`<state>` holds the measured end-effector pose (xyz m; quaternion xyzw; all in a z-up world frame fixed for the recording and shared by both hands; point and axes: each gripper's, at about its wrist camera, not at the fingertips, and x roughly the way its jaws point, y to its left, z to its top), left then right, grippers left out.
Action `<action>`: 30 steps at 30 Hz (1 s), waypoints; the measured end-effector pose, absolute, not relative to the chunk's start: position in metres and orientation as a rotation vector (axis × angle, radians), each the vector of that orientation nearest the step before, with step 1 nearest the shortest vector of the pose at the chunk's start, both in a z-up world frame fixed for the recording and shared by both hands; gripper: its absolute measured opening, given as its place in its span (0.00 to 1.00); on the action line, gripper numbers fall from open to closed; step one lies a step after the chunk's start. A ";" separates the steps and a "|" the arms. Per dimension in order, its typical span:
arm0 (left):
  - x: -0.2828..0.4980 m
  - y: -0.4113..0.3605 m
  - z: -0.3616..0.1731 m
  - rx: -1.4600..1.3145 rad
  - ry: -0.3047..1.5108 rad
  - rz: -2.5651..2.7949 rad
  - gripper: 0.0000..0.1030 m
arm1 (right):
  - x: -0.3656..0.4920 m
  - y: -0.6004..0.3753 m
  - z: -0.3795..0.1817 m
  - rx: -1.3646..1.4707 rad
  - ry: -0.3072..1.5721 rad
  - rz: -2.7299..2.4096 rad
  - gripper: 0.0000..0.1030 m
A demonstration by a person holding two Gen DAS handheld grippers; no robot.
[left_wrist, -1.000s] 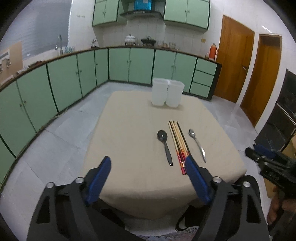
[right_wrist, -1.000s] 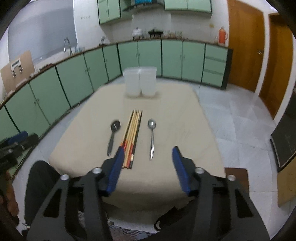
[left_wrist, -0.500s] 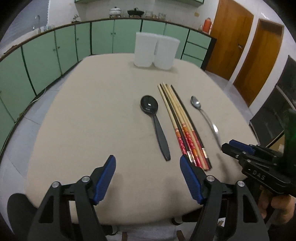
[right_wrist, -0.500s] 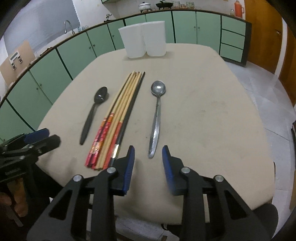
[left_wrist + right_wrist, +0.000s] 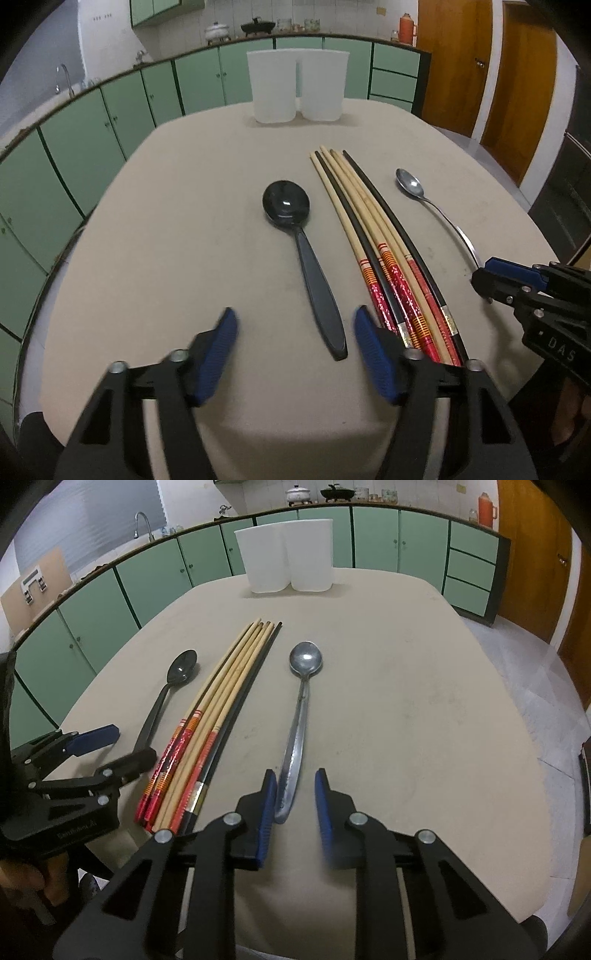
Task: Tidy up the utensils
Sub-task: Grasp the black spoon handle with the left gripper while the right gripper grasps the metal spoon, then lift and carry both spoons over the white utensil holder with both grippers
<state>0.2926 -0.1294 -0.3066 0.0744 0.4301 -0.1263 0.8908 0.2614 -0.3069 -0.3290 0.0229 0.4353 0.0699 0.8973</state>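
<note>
A black spoon (image 5: pixel 306 258) (image 5: pixel 166 698), a bundle of chopsticks (image 5: pixel 384 251) (image 5: pixel 218 716) and a metal spoon (image 5: pixel 436 210) (image 5: pixel 299 723) lie side by side on the beige table (image 5: pixel 166 221) (image 5: pixel 406 701). Two white cups (image 5: pixel 297 86) (image 5: pixel 286 555) stand together at the far edge. My left gripper (image 5: pixel 293 328) is open, its fingers either side of the black spoon's handle end. My right gripper (image 5: pixel 295 790) is open with a narrow gap, just over the metal spoon's handle end; it also shows in the left wrist view (image 5: pixel 487 277).
Green cabinets (image 5: pixel 92 125) run along the left and back walls. Wooden doors (image 5: pixel 491 66) are at the right. The near table edge lies just under both grippers. My left gripper also shows in the right wrist view (image 5: pixel 110 749).
Both grippers have moved forward and down toward the table. The left now straddles the black spoon's handle; the right has reached the metal spoon's handle and its jaws have narrowed.
</note>
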 end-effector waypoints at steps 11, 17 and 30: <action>0.291 -0.131 -0.307 0.142 0.867 -0.267 0.29 | 0.256 -0.301 -0.330 0.035 0.876 0.134 0.19; 0.302 -0.120 -0.299 0.042 0.911 -0.280 0.13 | 0.256 -0.305 -0.319 0.058 0.870 0.138 0.09; 0.304 -0.109 -0.247 0.032 0.803 -0.295 0.13 | 0.266 -0.308 -0.250 0.077 0.755 0.170 0.09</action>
